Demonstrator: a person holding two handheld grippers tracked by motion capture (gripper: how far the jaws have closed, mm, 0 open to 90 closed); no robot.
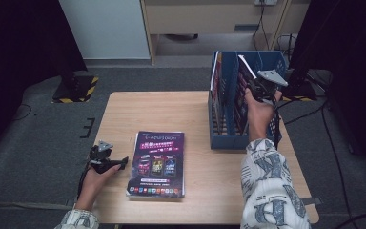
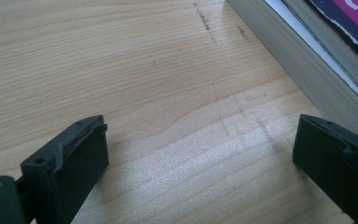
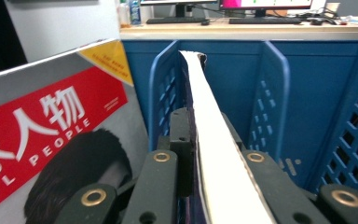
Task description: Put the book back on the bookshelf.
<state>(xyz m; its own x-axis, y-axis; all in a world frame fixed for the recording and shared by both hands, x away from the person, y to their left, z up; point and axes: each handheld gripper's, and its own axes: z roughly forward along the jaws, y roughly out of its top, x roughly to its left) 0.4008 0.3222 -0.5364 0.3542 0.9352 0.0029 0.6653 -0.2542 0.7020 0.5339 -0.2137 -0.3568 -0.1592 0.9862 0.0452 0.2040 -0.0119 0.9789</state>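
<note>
The left gripper [image 1: 122, 163] rests on the table [image 1: 124, 109] with jaws spread and empty, just beside the magazine stack [image 1: 158, 163] — flat, glossy, likely slick, easiest taken by an edge. Farther off, the right gripper [image 1: 253, 88] is clamped on a magazine [image 3: 214, 140], pinching its thin top edge; it looks light and floppy, so it may sag. It stands in a slot of the blue rack [image 1: 228, 138] — another magazine [image 3: 51, 140] leans in the next slot.

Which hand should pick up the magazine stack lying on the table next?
Left. The left gripper rests open beside the magazine stack, while the right gripper is shut on a magazine in the blue file rack.
</note>
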